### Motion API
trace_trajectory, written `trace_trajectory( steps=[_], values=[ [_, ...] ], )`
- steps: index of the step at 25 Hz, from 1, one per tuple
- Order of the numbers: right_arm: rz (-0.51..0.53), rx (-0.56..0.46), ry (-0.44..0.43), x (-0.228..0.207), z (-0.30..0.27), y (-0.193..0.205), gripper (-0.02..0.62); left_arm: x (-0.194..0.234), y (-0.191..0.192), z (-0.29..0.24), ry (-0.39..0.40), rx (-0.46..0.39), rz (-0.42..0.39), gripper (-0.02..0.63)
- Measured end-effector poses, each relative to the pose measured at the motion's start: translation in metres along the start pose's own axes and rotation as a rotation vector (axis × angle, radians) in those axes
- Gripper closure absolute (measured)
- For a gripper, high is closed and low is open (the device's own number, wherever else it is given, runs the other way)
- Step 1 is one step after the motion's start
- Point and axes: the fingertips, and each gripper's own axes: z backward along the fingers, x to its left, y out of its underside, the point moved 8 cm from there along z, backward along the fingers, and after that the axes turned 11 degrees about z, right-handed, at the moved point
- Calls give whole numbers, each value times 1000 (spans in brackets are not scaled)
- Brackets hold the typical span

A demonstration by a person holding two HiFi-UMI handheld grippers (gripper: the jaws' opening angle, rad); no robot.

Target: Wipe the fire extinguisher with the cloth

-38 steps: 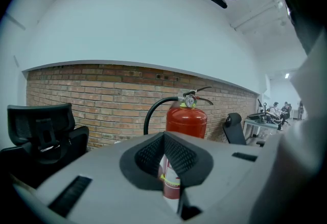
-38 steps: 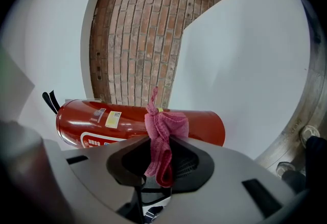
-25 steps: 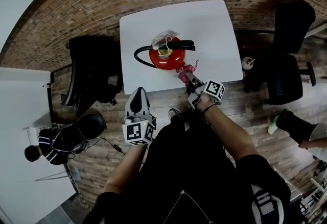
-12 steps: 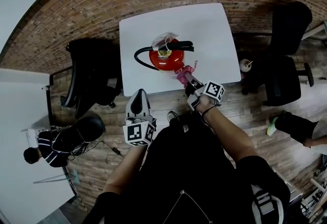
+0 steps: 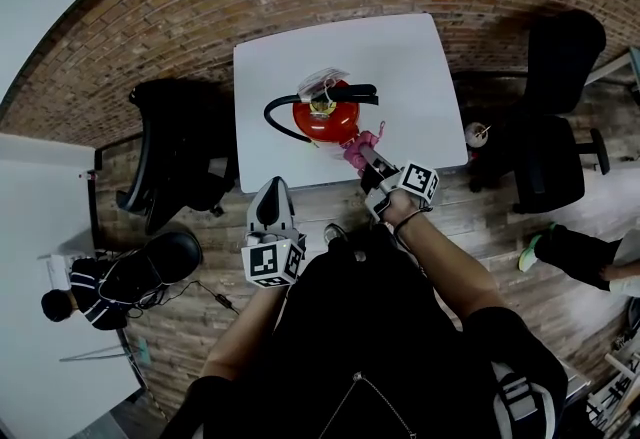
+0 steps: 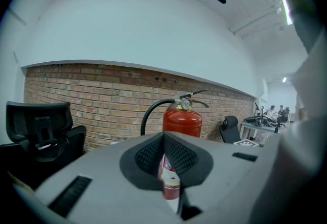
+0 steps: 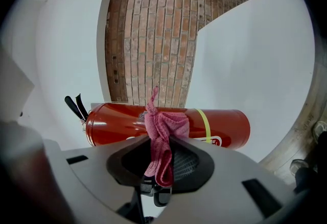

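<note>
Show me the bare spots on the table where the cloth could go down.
Bare: the far strip of the table behind the extinguisher, and its right side out to the corner. Crowded: the near middle, where hose, cloth and right gripper cluster by it.

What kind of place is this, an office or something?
Probably an office or lab workspace: black swivel office chairs beside a white square table, a red brick wall, and people at desks in the background.
</note>
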Motion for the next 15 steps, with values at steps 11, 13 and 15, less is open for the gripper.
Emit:
trace_trajectory(
  steps=[11, 13, 15],
  values=[
    [-2, -5, -17, 16, 1, -4, 492, 3, -1, 1, 6, 0, 2, 575],
    [0, -9, -23, 20, 2, -6, 492, 3, -1, 1, 7, -1, 4, 575],
    [4, -11, -23, 25, 3, -7, 492, 3, -1, 0, 10, -2, 5, 576]
  ],
)
